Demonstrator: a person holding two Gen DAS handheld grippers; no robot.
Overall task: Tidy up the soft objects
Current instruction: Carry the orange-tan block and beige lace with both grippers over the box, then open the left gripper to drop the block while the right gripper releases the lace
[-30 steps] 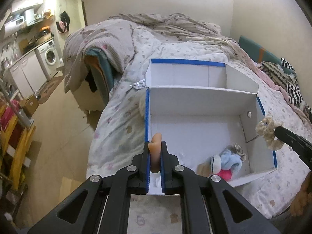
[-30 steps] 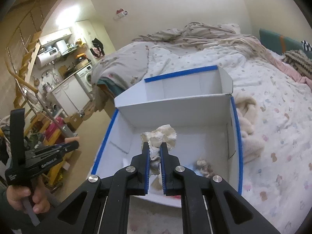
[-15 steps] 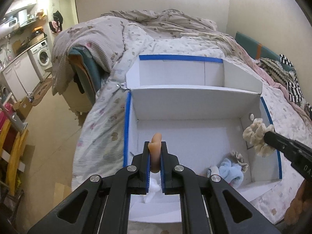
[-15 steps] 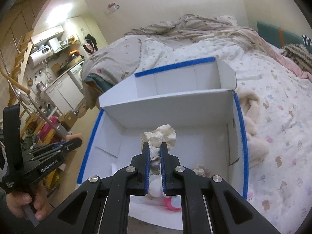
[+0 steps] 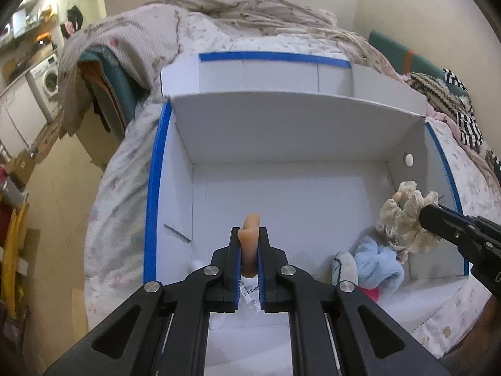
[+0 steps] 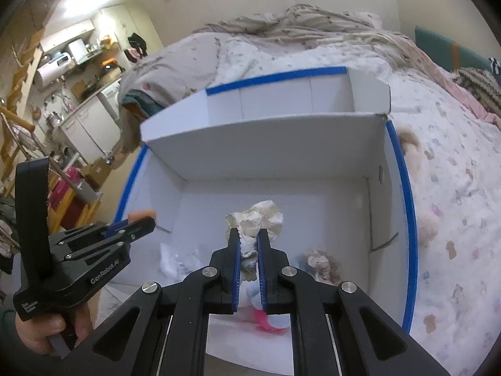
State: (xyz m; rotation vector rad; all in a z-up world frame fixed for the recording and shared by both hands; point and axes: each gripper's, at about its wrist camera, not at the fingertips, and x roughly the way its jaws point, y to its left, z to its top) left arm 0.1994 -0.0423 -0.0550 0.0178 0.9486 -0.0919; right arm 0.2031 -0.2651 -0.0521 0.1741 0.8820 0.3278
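Two grippers, each with jaws clenched on a soft item, both over one white box (image 5: 281,131) with blue-taped rims, set on a bed (image 6: 454,206).

Far left, outside the box: floor, a washer (image 5: 50,76) and kitchen shelving, seen at the edge of both views.

Left gripper (image 5: 249,241): jaws closed on a peach-coloured soft piece (image 5: 249,228), which sticks up past the fingertips; a white tag hangs below it between the pads. Held above the near left part of the box's front compartment. In the right wrist view a hand (image 6: 47,332) grips its handle.

Box, front compartment, left portion: floor mostly bare, a white crumpled item (image 6: 175,260) near the left wall; what it is cannot be told.

Box, back compartment: narrow, behind a tall divider; its inside is hidden.

Right gripper (image 6: 249,244): jaws closed on a cream ruffled scrunchie (image 6: 255,219), which bunches out beyond the fingertips. Held above the near right part of the front compartment.

Box, front compartment, right corner: a light blue plush (image 5: 375,266) with a pink part under it, and a small beige frilly item (image 6: 319,264) just beside it, all resting on the floor.

Right of the box: floral bedspread, a cream fluffy item (image 6: 410,144) against the outer wall, striped and knitted textiles (image 5: 444,94) farther back.
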